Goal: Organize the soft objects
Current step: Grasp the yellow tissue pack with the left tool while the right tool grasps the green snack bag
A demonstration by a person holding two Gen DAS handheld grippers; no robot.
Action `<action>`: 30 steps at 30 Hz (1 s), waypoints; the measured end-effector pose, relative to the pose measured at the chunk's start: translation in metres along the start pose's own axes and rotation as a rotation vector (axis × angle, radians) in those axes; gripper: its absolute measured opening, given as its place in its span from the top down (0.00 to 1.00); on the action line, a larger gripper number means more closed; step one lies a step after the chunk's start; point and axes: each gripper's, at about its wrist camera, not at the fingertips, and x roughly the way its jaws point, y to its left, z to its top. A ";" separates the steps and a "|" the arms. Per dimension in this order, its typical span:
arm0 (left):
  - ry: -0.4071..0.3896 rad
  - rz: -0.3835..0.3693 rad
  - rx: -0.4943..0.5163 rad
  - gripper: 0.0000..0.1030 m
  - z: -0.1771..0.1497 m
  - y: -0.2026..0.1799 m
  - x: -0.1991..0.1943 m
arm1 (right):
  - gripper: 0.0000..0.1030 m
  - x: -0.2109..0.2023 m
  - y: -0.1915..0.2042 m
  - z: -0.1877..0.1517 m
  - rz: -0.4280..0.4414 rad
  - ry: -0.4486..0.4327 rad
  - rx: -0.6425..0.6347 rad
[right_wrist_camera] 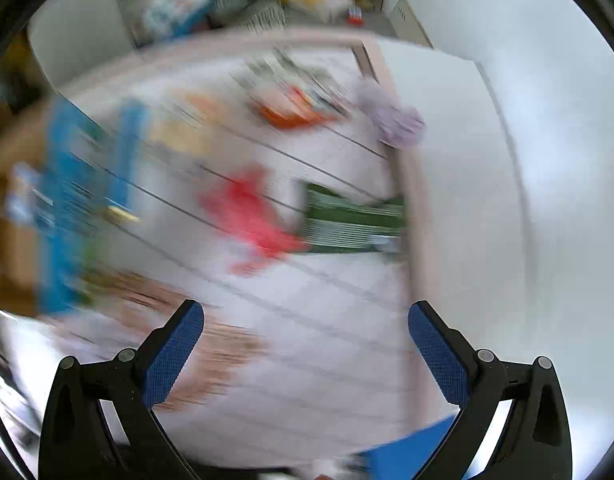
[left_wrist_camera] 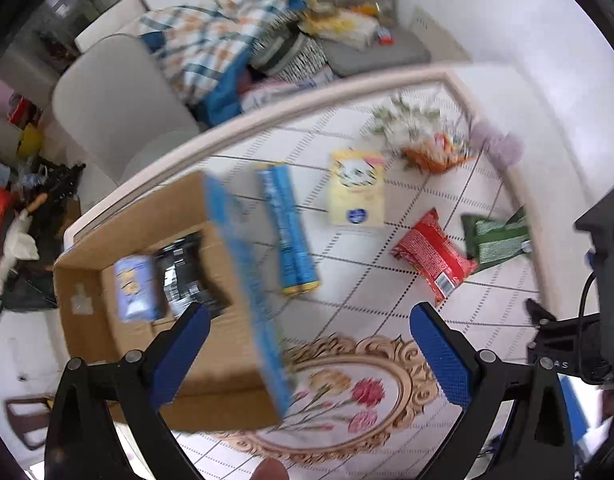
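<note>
In the left wrist view a cardboard box [left_wrist_camera: 107,280] stands at the table's left, holding a light blue pack [left_wrist_camera: 137,294] and a black pack [left_wrist_camera: 187,276]. On the tablecloth lie a blue pack [left_wrist_camera: 287,228], a yellow pack [left_wrist_camera: 359,190], a red pack [left_wrist_camera: 433,256] and a green pack [left_wrist_camera: 495,236]. My left gripper [left_wrist_camera: 309,344] is open and empty above the box's right edge. My right gripper [right_wrist_camera: 307,344] is open and empty above the table; its view is blurred, with the red pack [right_wrist_camera: 251,216] and green pack [right_wrist_camera: 347,220] ahead.
An orange-and-white bundle [left_wrist_camera: 427,140] and a lilac fluffy thing [left_wrist_camera: 497,142] lie at the table's far right corner. Chairs [left_wrist_camera: 119,100] piled with checked cloth stand behind the table. A white wall is at right. The right gripper's body [left_wrist_camera: 579,344] shows at the left view's right edge.
</note>
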 end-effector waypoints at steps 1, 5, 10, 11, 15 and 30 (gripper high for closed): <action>0.022 0.017 0.003 0.01 0.003 -0.013 0.013 | 0.00 0.017 -0.004 0.005 -0.031 0.032 -0.057; 0.107 0.001 -0.009 0.01 0.002 -0.047 0.056 | 0.00 0.075 -0.012 0.023 -0.093 0.099 -0.276; 0.170 0.002 -0.036 0.01 0.003 -0.056 0.087 | 0.00 0.099 -0.002 0.043 -0.182 0.009 -0.538; 0.177 0.008 -0.041 0.01 0.005 -0.054 0.090 | 0.00 0.102 0.002 0.047 -0.197 0.002 -0.590; 0.191 0.019 -0.077 0.01 0.019 -0.041 0.100 | 0.18 0.125 0.008 0.061 -0.131 0.065 -0.710; 0.268 -0.077 -0.064 0.01 0.106 -0.023 0.160 | 0.37 0.142 -0.134 0.106 0.505 0.163 0.326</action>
